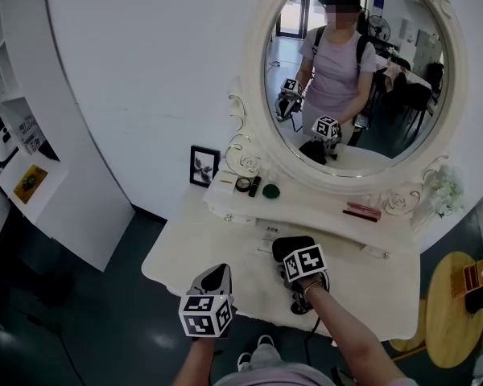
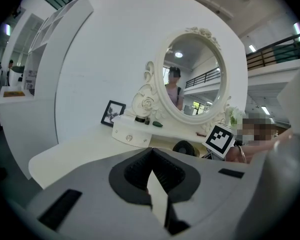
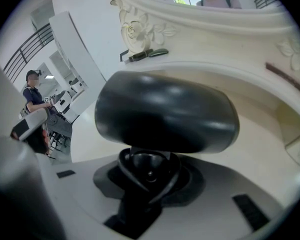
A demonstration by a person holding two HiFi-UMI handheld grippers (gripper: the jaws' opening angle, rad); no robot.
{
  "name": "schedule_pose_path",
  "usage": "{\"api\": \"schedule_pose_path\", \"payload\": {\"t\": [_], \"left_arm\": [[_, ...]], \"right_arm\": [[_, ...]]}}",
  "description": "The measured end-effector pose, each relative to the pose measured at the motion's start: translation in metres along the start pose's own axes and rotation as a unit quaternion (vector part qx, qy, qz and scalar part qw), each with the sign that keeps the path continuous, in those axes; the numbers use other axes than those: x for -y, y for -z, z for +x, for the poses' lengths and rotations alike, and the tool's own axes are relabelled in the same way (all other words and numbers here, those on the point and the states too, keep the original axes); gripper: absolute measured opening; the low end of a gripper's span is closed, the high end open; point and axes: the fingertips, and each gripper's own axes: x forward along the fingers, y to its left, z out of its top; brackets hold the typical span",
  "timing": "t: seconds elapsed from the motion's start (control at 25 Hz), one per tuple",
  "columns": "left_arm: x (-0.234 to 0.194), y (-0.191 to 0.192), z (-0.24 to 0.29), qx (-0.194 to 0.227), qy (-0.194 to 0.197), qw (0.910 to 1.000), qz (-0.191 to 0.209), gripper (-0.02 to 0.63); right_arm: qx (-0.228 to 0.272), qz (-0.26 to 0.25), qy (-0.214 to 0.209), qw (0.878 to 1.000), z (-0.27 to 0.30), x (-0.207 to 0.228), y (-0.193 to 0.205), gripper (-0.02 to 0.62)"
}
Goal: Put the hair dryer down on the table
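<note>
Your right gripper (image 3: pixel 149 173) has its jaws partly closed on the handle of the hair dryer (image 3: pixel 165 111). The dryer's black barrel lies crosswise just ahead of the jaws and blocks most of what lies beyond. The handle sits deep between the dark pads, so little of it can be made out. In the head view the marker cube covers the grip, and you cannot tell whether the dryer touches the table (image 1: pixel 225 252) under it or hangs just above. Your left gripper (image 2: pixel 151 159) is left of the right one and nearer to you, over the table's near edge, jaws drawn together at the tips with nothing between them
</note>
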Motion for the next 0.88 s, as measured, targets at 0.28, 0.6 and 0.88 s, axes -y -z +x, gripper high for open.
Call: {"api": "schedule_pose_path", "payload": {"t": [0.28, 0.6, 0.88], "left_arm": [[-0.002, 0.005, -0.007, -0.002, -0.008, 0.9999, -0.006, 0.000], [-0.003, 0.007, -0.015, -0.002, -0.014, 0.9999, -0.009, 0.000], [-0.005, 0.008, -0.021, 0.001, -0.018, 0.9998, -0.012, 0.000]], "right_arm": [[-0.001, -0.003, 0.001, 1.000, 0.000, 0.001, 0.001, 0.146], [0.010, -0.008, -0.011, 1.000, -0.001, -0.005, 0.002, 0.184], [0.014, -0.004, -0.025, 1.000, -0.001, -0.011, 0.002, 0.243]]}}
